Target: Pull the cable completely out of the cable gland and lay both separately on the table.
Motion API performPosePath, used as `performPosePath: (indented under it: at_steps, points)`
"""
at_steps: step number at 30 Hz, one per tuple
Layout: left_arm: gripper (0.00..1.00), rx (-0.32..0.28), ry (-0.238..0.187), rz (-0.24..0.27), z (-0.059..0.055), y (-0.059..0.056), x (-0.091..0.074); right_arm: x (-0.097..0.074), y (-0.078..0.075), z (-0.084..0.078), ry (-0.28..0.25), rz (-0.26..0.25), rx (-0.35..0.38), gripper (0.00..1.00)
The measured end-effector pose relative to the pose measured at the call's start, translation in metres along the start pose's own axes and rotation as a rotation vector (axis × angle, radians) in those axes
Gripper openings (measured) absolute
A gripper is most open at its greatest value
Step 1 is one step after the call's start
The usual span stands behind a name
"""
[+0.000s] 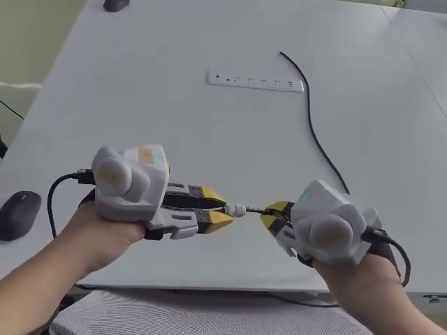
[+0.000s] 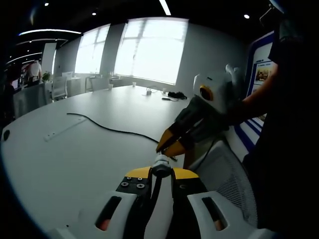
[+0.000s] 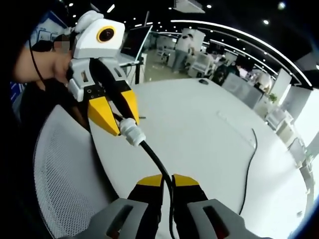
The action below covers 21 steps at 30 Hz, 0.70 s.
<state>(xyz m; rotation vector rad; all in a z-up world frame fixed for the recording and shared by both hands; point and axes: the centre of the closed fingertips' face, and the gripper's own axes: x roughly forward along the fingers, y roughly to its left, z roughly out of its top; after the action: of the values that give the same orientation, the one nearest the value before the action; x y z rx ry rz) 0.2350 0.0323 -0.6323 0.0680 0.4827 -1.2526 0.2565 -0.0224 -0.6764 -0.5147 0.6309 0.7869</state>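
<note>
White plastic marked the cable gland [image 3: 130, 133], which sat pinched between the yellow tips of the left tool [image 1: 225, 209]; that tool's jaws were closed on it. From the gland's nose a short run of black cable [image 3: 155, 158] led straight across to the right tool [image 3: 168, 179]. Its jaws were clamped on the cable, tips nearly together with the black line between them. The cable was still threaded into the gland, so the two had not come apart.

In the head view I saw both tools pointing tip to tip, near each other, with only that short stretch of cable between them. They were held in the air over the near edge of the pale surface [image 1: 209, 132], so gland and cable were both off it. Below them showed the grey mesh of a chair [image 1: 209, 314]; I could not tell whether it was the seat or the back.

Farther across the surface lay a white power strip [image 1: 256, 81]. A black cord [image 1: 312, 132] ran from near its right end toward me along the right side. A dark mouse [image 1: 17, 213] rested near the left edge of the surface.
</note>
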Motion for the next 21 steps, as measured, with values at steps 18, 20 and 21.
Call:
performPosePath:
  at_steps: [18, 20, 21]
  points:
    - [0.15, 0.006, 0.007, -0.019, -0.004, -0.004, 0.004, 0.016, -0.022, -0.069, 0.065, -0.074, 0.402, 0.01]
    - [0.15, 0.012, 0.008, -0.020, -0.005, -0.005, 0.004, 0.017, -0.024, -0.072, 0.054, -0.076, 0.460, 0.01]
    - [0.15, 0.014, 0.008, -0.020, -0.005, -0.005, 0.004, 0.017, -0.023, -0.075, 0.060, -0.070, 0.478, 0.01]
